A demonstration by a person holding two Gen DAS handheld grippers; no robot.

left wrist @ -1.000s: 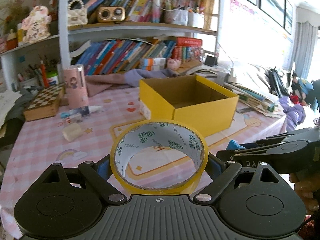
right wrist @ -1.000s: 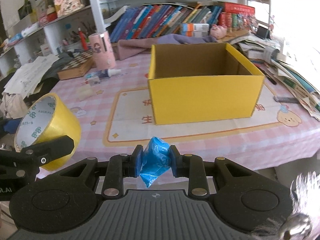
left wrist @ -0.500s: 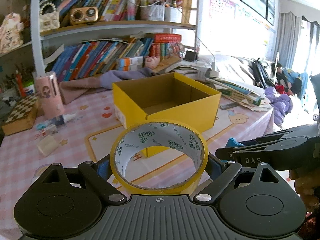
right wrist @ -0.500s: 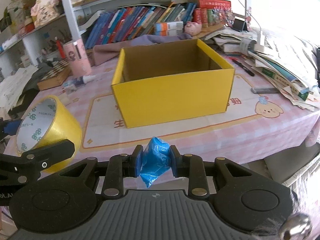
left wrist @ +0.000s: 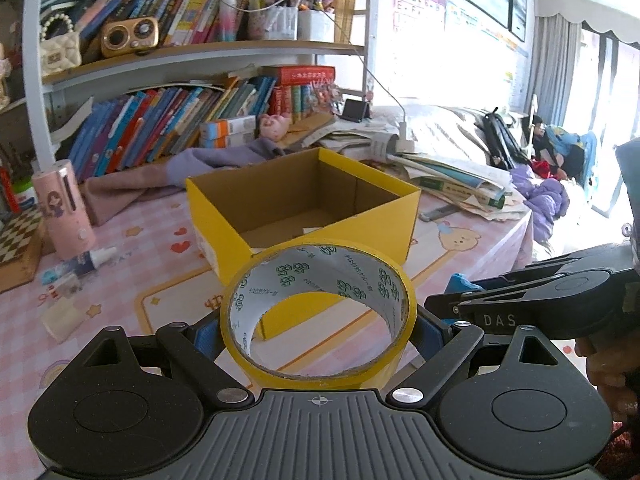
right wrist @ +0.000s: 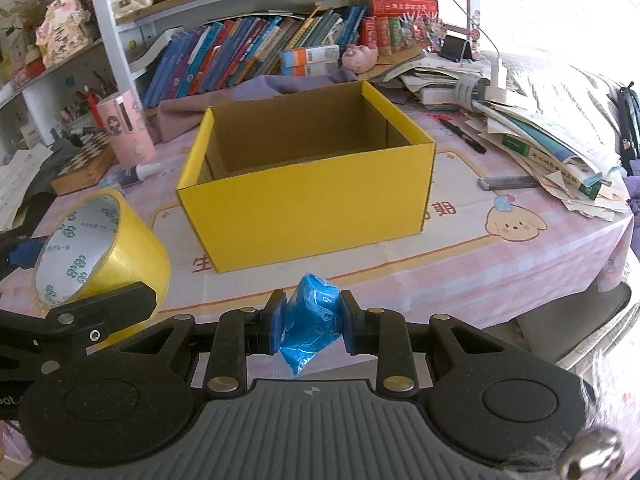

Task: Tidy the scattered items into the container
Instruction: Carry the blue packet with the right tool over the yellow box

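Nearest, in the left wrist view: left gripper [left wrist: 318, 330] spread wide, blue pads pressed against both sides of a roll of yellow tape [left wrist: 318, 312], held on edge with its hollow core facing forward and the white printed liner showing inside. Just to the right, the side of the right gripper [left wrist: 464, 300], a scrap of blue at its tip, with part of a hand [left wrist: 608, 372] behind it.

Nearest, in the right wrist view: right gripper [right wrist: 312, 322] pinched almost fully closed on a small crumpled blue plastic wrapper [right wrist: 314, 318], squeezed between the two pads, a loose corner hanging down below them. At lower left, the same roll of yellow tape [right wrist: 104, 252], clamped in the black finger of the left gripper.

Below and beyond both: a pink checked tablecloth [right wrist: 500, 264] with a cream mat.

Further on, in the middle of the table: an open yellow cardboard box [right wrist: 304, 204], brown inside, with nothing visible in the part of its floor that shows. Tape and wrapper both outside it, held off the table on its near side.

Left of the box: a small white bottle [left wrist: 90, 262] lying flat, a pale block [left wrist: 64, 316], a pink cylinder [left wrist: 64, 208] standing upright, a chessboard [right wrist: 86, 160].

Right of the box: a pile of papers and books [right wrist: 540, 128], a black pen [right wrist: 464, 136].

Farthest: shelves of books [left wrist: 168, 128].
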